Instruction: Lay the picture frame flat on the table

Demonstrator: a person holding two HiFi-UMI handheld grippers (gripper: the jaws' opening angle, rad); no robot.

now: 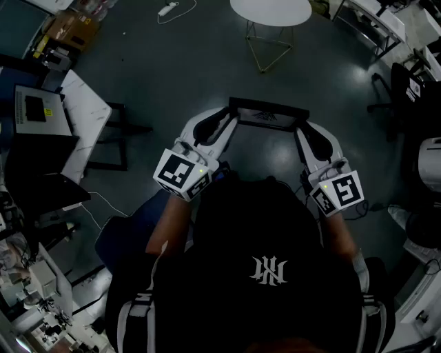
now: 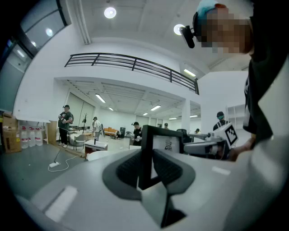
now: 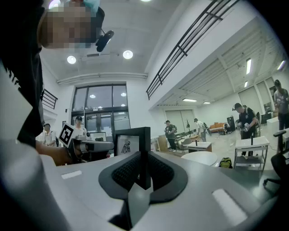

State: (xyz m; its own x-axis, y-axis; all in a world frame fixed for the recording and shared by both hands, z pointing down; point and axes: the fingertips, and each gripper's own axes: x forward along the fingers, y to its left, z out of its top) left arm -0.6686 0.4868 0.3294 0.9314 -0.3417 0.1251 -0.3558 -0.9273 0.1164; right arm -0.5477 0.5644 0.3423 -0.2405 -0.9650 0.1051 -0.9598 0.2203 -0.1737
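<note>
A black picture frame [image 1: 268,114] with a white print hangs in the air in front of the person, above the dark floor. My left gripper [image 1: 229,123] is shut on its left side bar and my right gripper [image 1: 300,132] on its right side bar. In the left gripper view the frame [image 2: 163,143] stands upright, its edge clamped between the dark pads [image 2: 127,168] of the left gripper [image 2: 146,168]; the right gripper [image 2: 211,146] shows beyond it. The right gripper view shows the frame [image 3: 132,145] pinched in the right gripper [image 3: 143,171], with the left gripper [image 3: 88,145] behind.
A round white table [image 1: 270,9] on a wire base stands ahead. A marble-topped desk [image 1: 87,112] with a monitor is at the left, and office chairs [image 1: 406,86] are at the right. A power strip [image 1: 167,9] lies on the floor. Several people stand around the hall.
</note>
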